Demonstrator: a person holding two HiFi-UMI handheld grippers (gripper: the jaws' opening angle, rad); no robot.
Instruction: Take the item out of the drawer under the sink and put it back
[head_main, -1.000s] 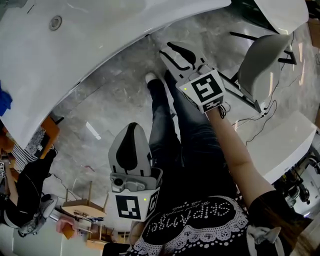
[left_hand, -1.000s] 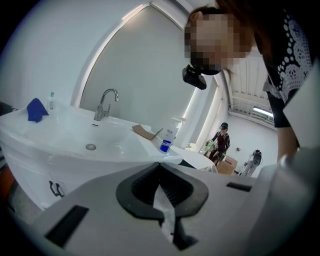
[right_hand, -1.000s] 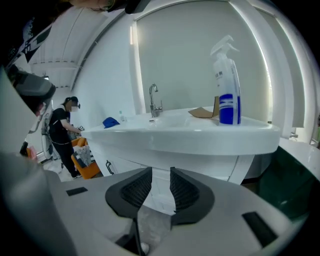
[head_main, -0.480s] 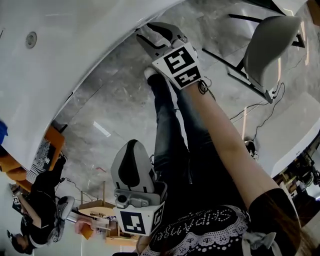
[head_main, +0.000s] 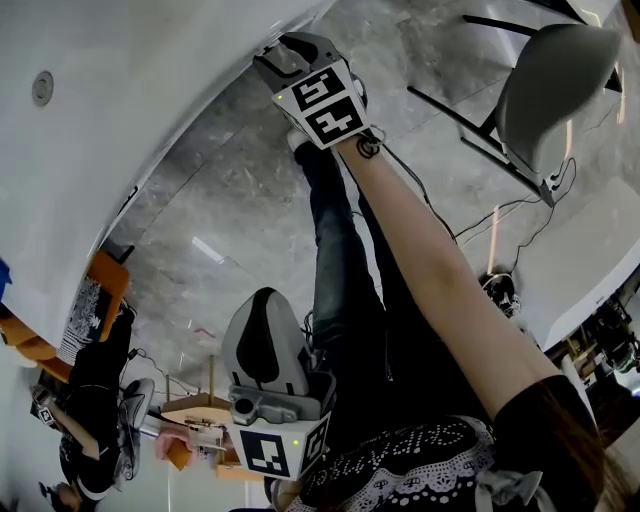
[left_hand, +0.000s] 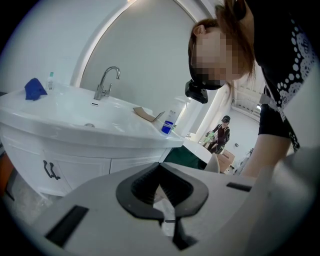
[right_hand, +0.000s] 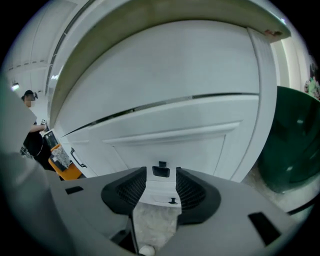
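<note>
right gripper (right_hand: 161, 182) far out by the closed drawer front (right_hand: 175, 140) under the sink, jaws just been opening, wide, little black handle (right_hand: 161, 171) between the tips, ungripped, item out of sight, left gripper (left_hand: 160, 167) hanging near, jaws together, empty

White chair (head_main: 555, 85) on grey marble floor (head_main: 230, 190). Blue cloth (left_hand: 34, 89) & small blue-white bottle (left_hand: 169, 121) well apart. Dark green obj (right_hand: 295, 145) on floor; person in cap (left_hand: 221, 134) in bkgd.

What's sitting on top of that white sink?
On the sink: a faucet, a blue cloth, a small clear bottle, a blue-labelled bottle and a flat brown piece. The cabinet below is shut, so its contents are hidden.
</note>
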